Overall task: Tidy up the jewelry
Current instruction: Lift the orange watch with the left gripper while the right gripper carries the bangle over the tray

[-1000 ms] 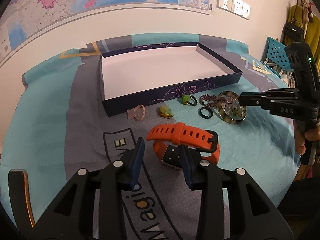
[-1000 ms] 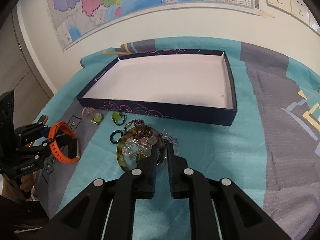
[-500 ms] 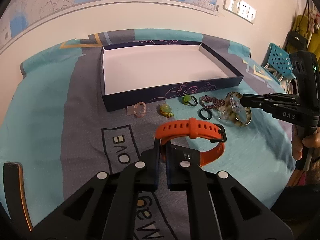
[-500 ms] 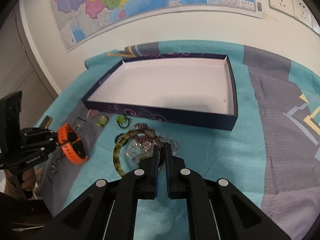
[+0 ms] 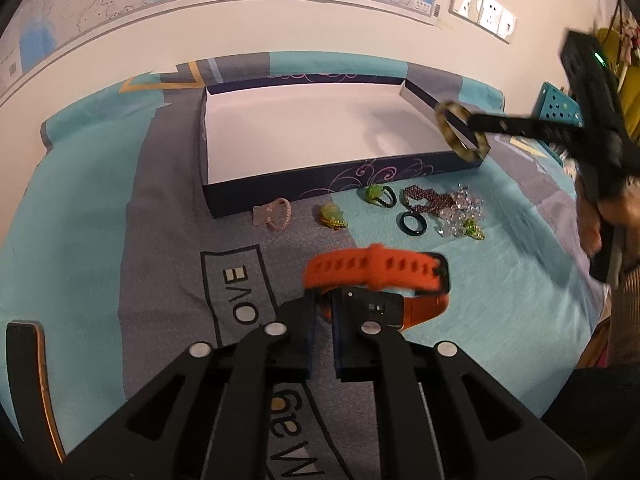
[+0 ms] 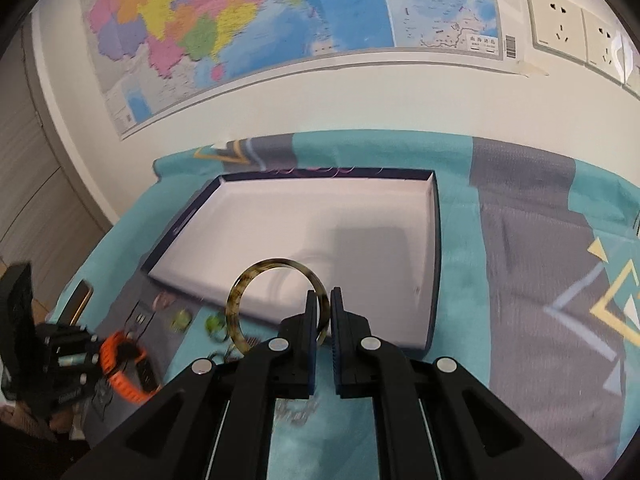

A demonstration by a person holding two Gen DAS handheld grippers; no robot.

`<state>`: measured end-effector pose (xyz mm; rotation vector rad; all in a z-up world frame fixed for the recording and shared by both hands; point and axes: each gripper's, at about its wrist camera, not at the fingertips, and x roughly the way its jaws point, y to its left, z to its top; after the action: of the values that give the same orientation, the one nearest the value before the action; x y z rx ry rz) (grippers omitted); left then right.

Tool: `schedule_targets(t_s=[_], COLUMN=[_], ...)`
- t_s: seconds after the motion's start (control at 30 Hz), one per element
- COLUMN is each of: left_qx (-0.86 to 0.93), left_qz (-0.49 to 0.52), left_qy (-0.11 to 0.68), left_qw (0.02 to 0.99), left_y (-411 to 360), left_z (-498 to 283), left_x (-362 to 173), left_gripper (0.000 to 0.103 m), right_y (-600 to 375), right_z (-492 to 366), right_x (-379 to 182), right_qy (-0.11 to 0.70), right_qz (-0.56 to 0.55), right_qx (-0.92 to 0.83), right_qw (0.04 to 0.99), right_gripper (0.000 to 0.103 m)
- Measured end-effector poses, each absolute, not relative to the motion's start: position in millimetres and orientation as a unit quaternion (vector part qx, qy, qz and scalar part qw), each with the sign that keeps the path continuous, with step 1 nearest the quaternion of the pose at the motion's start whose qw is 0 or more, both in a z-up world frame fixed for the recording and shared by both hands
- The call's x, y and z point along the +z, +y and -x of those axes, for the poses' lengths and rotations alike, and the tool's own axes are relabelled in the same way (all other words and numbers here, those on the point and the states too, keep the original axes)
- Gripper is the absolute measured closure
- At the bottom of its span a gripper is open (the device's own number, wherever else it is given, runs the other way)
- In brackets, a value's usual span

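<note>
Right hand-held gripper (image 6: 324,312) pinching bangle (image 6: 240,300), now raised over box (image 6: 434,248), left hand-held gripper (image 5: 324,312) lifting clamped watch (image 5: 376,270)

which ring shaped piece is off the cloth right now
The tortoiseshell bangle, pinched in the right gripper above the box; the small black ring lies on the cloth.

Left wrist view: warm, dim indoor light is tinting everything orange-brown; fisheye is bending the wall line and darkening the corners; motion blur is smearing the right gripper (image 5: 476,128). Right wrist view: cooler, brighter light is falling from above, casting a soft shadow onto the white floor of the box (image 6: 280,216), while blur is softening the small jewelry pieces (image 6: 182,318) and cloth (image 6: 520,264) edges.
</note>
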<state>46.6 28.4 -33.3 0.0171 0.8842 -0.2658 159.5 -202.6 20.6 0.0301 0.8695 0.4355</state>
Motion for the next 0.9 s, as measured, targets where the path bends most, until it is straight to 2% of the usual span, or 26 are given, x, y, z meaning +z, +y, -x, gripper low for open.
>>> schedule_targets(t_s=[0.03, 0.1, 0.17, 0.23, 0.63, 0.9], left_qx=[-0.128, -0.127, -0.131, -0.132, -0.146, -0.154], left_qz=[-0.015, -0.025, -0.02, -0.014, 0.065, 0.115], left_qy=[0.422, 0.418, 0.42, 0.419, 0.418, 0.415], left_qw=[0.898, 0.899, 0.898, 0.898, 0.895, 0.889], left_y=[27.1, 25.4, 26.0, 27.6, 44.8, 54.0], left_z=[-46.0, -46.8, -49.4, -51.6, -67.2, -112.5], left_x=[-33.8, -35.2, -37.0, -36.0, -7.6, 15.2], left_gripper=[0.082, 0.08, 0.094, 0.096, 0.098, 0.098], right_y=[-202.4, -201.5, -199.8, -200.1, -205.7, -200.3], right_z=[-163.0, -168.1, -169.9, -170.2, -180.2, -204.2], right_x=[19.6, 17.8, 17.1, 17.2, 27.6, 30.0], right_qy=[0.419, 0.42, 0.42, 0.42, 0.408, 0.41], right_qz=[-0.016, -0.017, -0.017, -0.017, -0.023, -0.021], right_qx=[0.208, 0.208, 0.21, 0.209, 0.209, 0.21], right_qw=[0.884, 0.883, 0.883, 0.883, 0.888, 0.887], right_gripper=[0.098, 0.098, 0.098, 0.098, 0.098, 0.098])
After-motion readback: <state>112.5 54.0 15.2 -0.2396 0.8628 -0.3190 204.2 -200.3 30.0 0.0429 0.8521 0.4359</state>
